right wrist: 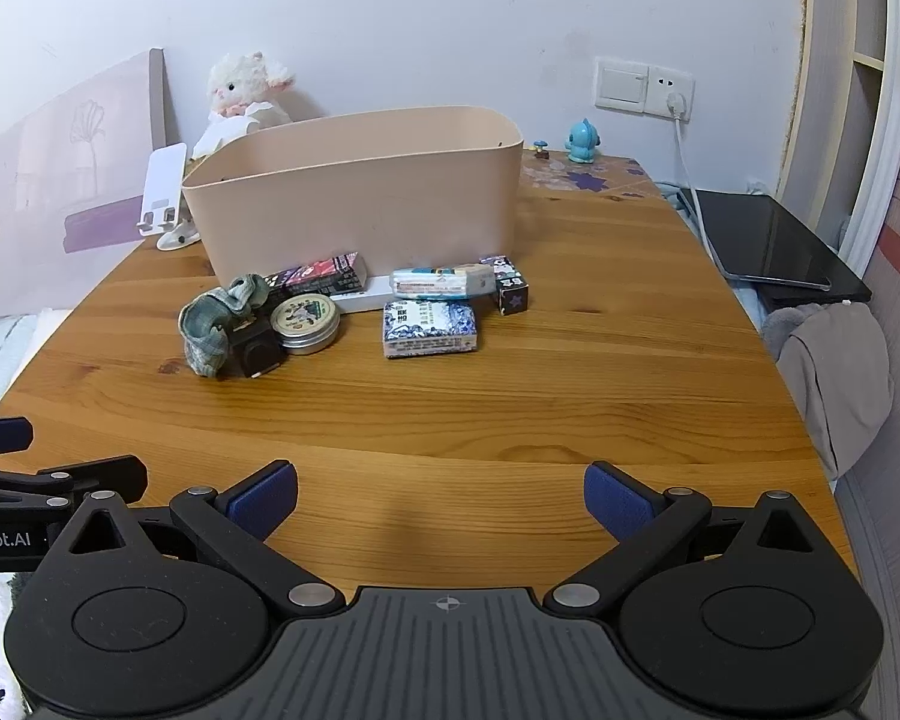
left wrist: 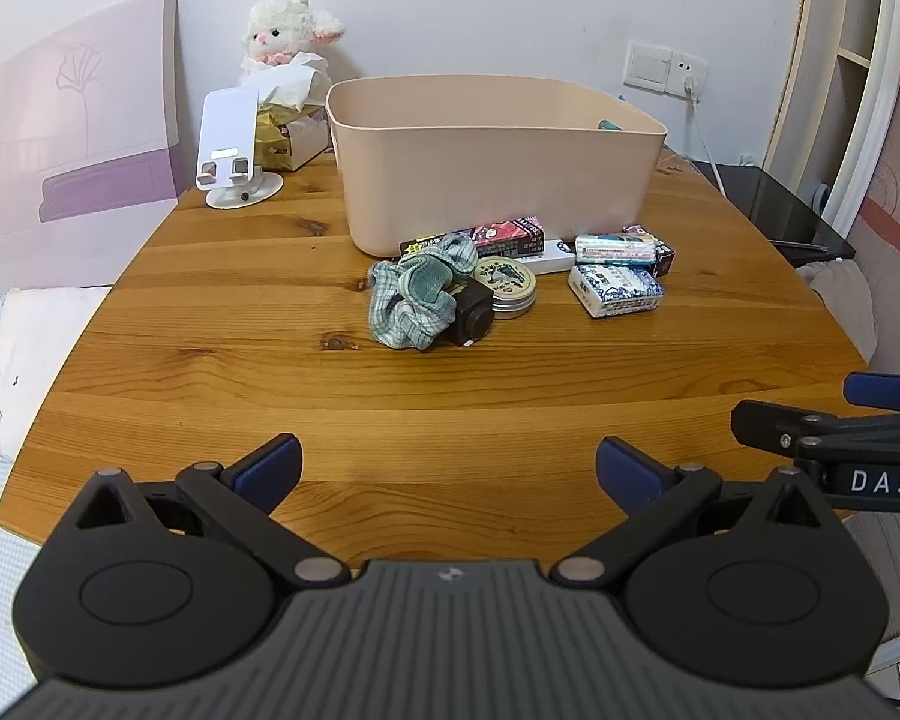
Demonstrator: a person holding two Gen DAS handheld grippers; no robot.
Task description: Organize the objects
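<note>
A beige plastic bin [left wrist: 492, 168] [right wrist: 360, 198] stands at the back of the wooden table [left wrist: 390, 396]. In front of it lie a crumpled green checked cloth [left wrist: 417, 300] [right wrist: 219, 318], a small black cube [left wrist: 471, 312] [right wrist: 258, 351], a round tin [left wrist: 507, 285] [right wrist: 305, 318], a dark printed box [left wrist: 510, 237] [right wrist: 324, 276], two tissue packs [left wrist: 615, 288] [right wrist: 429, 327] and a small black star box [right wrist: 513, 291]. My left gripper [left wrist: 448, 468] is open and empty over the near table edge. My right gripper [right wrist: 441, 498] is open and empty, beside it on the right.
A white phone stand [left wrist: 231, 144], a tissue box and a plush lamb [left wrist: 288, 30] stand at the back left. A blue figurine [right wrist: 583, 141] stands at the back right. A black tablet [right wrist: 768, 240] lies right of the table. A wall socket with a cable [right wrist: 678, 102] is behind.
</note>
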